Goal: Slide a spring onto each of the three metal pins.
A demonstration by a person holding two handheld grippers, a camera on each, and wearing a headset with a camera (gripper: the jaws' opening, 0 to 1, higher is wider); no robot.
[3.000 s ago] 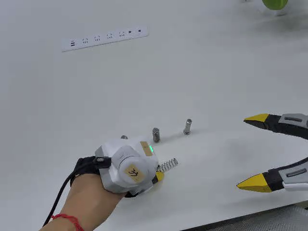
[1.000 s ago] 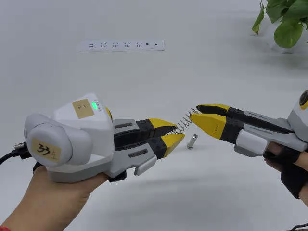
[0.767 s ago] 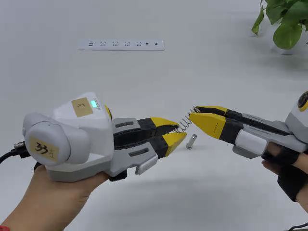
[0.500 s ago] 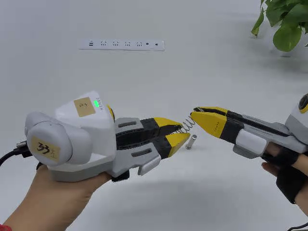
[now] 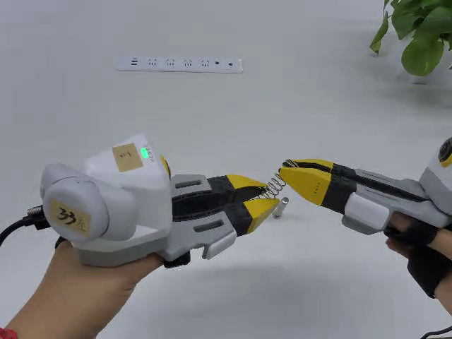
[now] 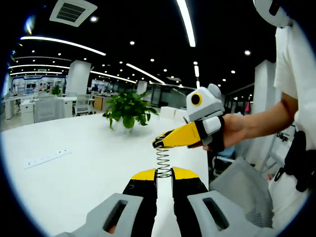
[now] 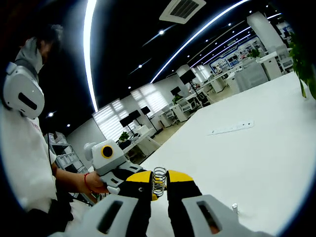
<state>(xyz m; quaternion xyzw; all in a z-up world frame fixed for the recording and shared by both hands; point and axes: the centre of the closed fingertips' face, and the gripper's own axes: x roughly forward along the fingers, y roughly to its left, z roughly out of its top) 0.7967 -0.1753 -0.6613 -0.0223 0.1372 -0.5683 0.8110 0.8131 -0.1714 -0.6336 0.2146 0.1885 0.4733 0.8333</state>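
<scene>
Your left gripper (image 6: 163, 173) and right gripper (image 7: 159, 179) meet tip to tip above the white workbench (image 5: 212, 113). Each has its jaws pressed onto one end of the same spring (image 5: 275, 186), which hangs in the air between them. A power strip (image 5: 180, 64) lies far back. One small metal pin (image 5: 283, 206) sits on the bench beneath the spring.

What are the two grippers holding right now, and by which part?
The spring, held in the air between them: the left gripper pinches one end and the right gripper pinches the other end.
</scene>
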